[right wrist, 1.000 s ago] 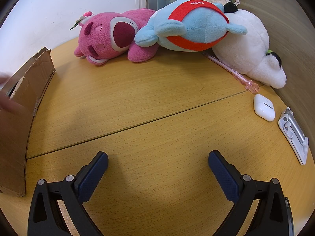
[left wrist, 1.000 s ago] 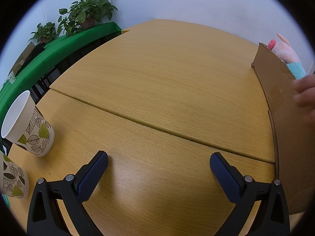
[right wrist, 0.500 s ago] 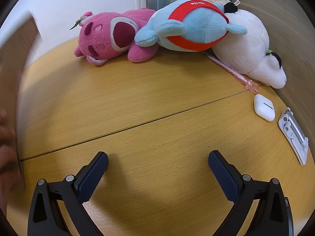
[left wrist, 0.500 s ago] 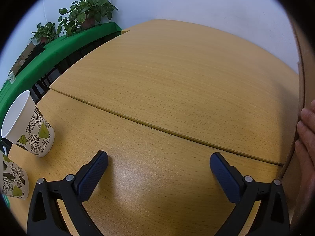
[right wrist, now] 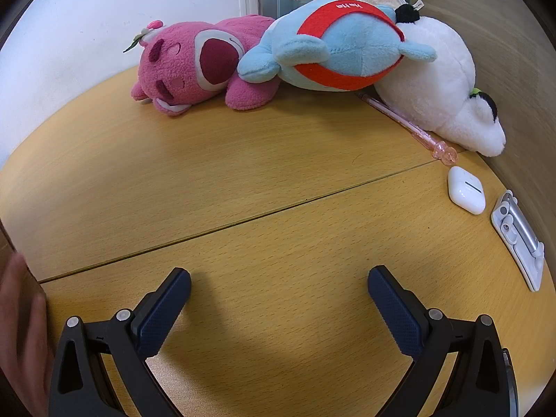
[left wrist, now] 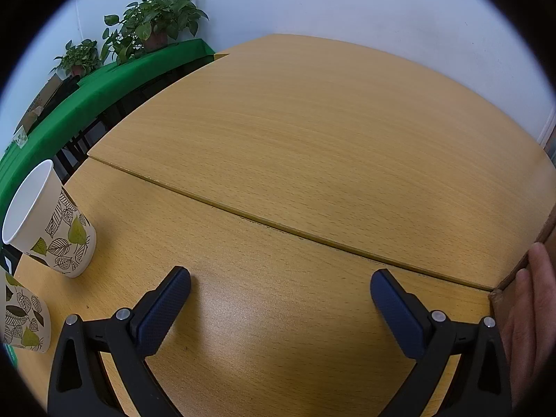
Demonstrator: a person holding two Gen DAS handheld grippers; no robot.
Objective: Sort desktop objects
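Observation:
My left gripper hangs open over bare wood, with two leaf-print paper cups to its left. At the right edge of the left wrist view a hand holds the edge of a cardboard box. My right gripper is open and empty too. Far ahead of it lie a pink plush, a blue and red plush and a white plush. A pink pen, a white earbud case and a silver clip-like object lie at the right.
The wooden table has a seam across it. A green-covered bench with potted plants stands beyond the table's left edge. A hand shows at the left edge of the right wrist view. A wall panel bounds the right.
The cardboard box, held by the hand, has moved out from between the two views toward the near edge. Both grippers stayed still and open.

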